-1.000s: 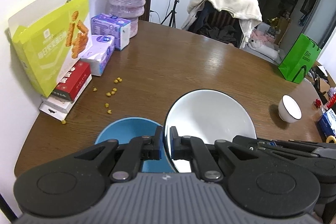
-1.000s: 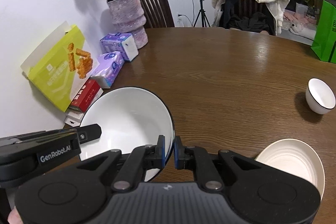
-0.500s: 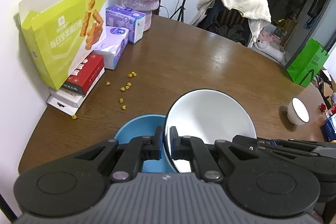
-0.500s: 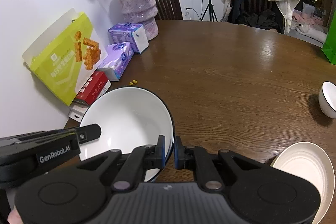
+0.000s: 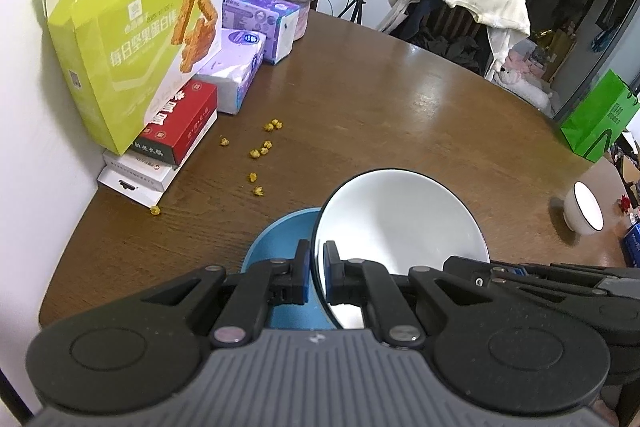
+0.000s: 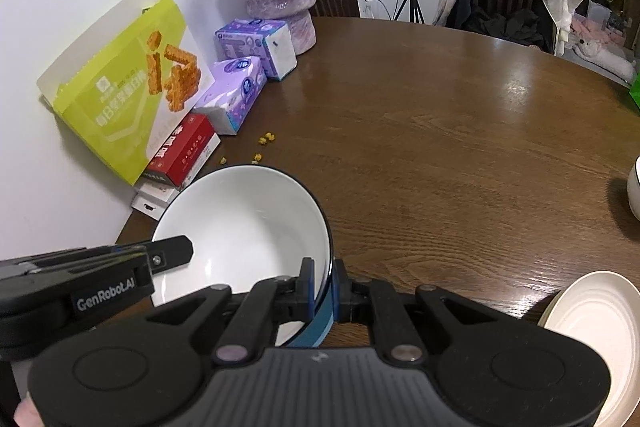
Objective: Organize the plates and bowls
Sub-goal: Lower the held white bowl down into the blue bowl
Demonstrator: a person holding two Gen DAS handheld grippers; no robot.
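A: Two grippers on one dish — we are gripping the big white bowl (image 5: pixel 400 223) from both sides. Our left gripper (image 5: pixel 316 267) is clenching its near rim, and our right gripper (image 6: pixel 322 285) is pinching the opposite rim.

B: And we are hanging it just above the blue bowl (image 5: pixel 276 239), which is sitting on the wooden table (image 6: pixel 440 131) by the near edge. By our reckoning, we are nesting the white one into the blue one.

A: Agreed. The next move is asking us to level the white bowl, centre it over the blue rim, lower it evenly, and only then let both jaws go.

B: We are also seeing a small white bowl (image 5: pixel 584 213) well apart to the right, and a cream plate (image 6: pixel 592 331) near the front edge, both waiting.

A: For writing, we are reading "GenRobot.AI" on the left gripper's side in the right wrist view. The lime snack box (image 5: pixel 132 51) is carrying Chinese print, and the red box (image 5: pixel 180 123) under it too.
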